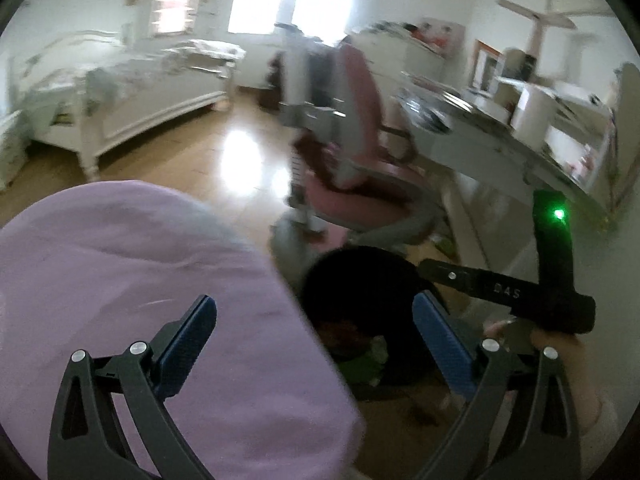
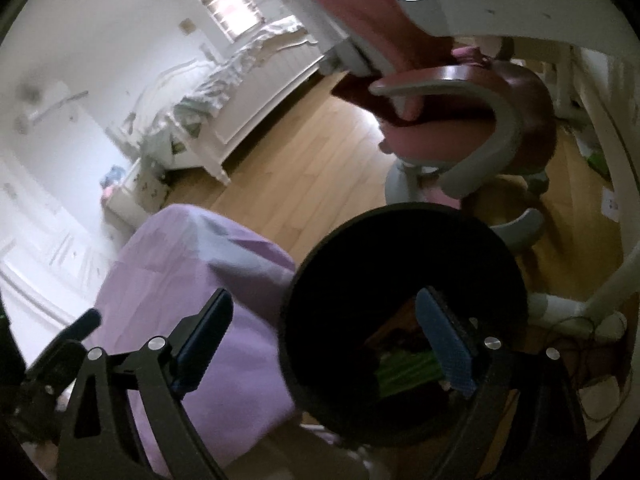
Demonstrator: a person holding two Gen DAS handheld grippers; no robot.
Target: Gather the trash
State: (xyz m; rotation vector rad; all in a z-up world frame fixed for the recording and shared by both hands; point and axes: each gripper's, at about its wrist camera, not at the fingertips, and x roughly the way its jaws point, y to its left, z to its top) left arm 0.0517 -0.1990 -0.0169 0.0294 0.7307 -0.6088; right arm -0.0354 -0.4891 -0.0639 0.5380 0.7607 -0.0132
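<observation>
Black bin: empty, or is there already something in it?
Not empty. The right wrist view looks down into the black bin; green trash lies at the bottom.

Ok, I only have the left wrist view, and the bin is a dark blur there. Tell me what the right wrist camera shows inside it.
Observer: The black bin has green trash lying at its bottom.
Operator: Give me the right gripper's state.
Observer: The right gripper is open with nothing between its pads. One finger hangs over the bin's mouth.
Operator: Report the floor right of the bin.
Observer: A white desk foot lies close beside the bin.
</observation>
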